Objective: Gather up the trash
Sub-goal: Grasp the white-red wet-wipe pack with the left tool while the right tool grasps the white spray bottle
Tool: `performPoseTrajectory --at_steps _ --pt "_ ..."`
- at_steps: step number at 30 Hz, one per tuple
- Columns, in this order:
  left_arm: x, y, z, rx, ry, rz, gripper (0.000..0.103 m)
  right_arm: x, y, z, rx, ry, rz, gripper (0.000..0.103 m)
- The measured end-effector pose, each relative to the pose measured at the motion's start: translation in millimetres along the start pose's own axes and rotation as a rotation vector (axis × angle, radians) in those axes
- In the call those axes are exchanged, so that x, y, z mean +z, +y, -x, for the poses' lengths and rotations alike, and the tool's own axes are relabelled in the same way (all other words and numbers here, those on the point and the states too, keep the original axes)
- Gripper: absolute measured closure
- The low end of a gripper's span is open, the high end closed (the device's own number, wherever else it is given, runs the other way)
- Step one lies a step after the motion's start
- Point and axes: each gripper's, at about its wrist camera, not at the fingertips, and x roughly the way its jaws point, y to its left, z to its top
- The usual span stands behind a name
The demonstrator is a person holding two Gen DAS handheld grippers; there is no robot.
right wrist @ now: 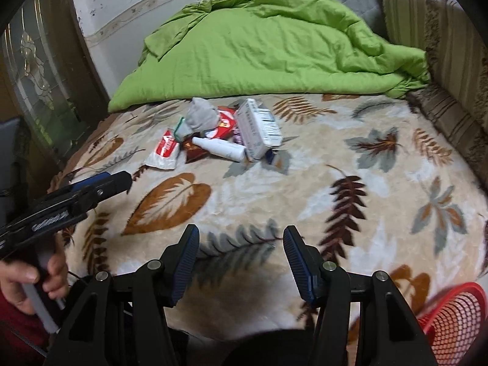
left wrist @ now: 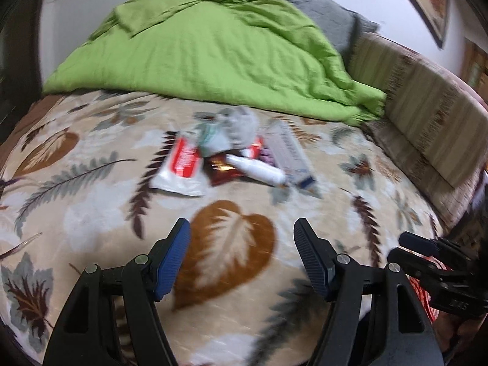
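Lime-green quilt (right wrist: 274, 48); beige leaf-print blanket (right wrist: 335, 183); red mesh basket (right wrist: 454, 320); white bottle (right wrist: 219, 148)

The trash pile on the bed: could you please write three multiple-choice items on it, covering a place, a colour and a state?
1. Where does the trash pile lie?
A. In the basket
B. On the leaf-print blanket
C. On the green duvet

2. What colour is the mesh basket?
A. Red
B. Blue
C. White

3. How do both grippers stand?
A. Shut on a bottle
B. Shut on nothing
C. Open, holding nothing

Answers: 1 B, the pile rests on the leaf-print blanket, in front of the green duvet. 2 A, its mesh is red. 3 C, the left gripper and right gripper show spread fingers with only blanket between them.
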Motion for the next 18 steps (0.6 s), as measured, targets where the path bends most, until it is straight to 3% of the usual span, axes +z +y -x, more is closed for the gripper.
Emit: performPoseTrajectory --at_steps 4,10,18 --pt "3.0 27.8 -8.2 0.017 0.004 0.072 0.034 18.2 8.1 -24.9 0.057 0.019 0.058 0.042" --pt "6.3 49.4 -16.0 0.047 0.010 0.086 0.034 58.3 27.8 -82.6 0.157 0.077 0.209 0.042" --pt "23.6 67.2 -44.8 0.063 0.046 0.049 0.034 103.2 43.9 -176.0 0.116 0.163 0.416 0.044"
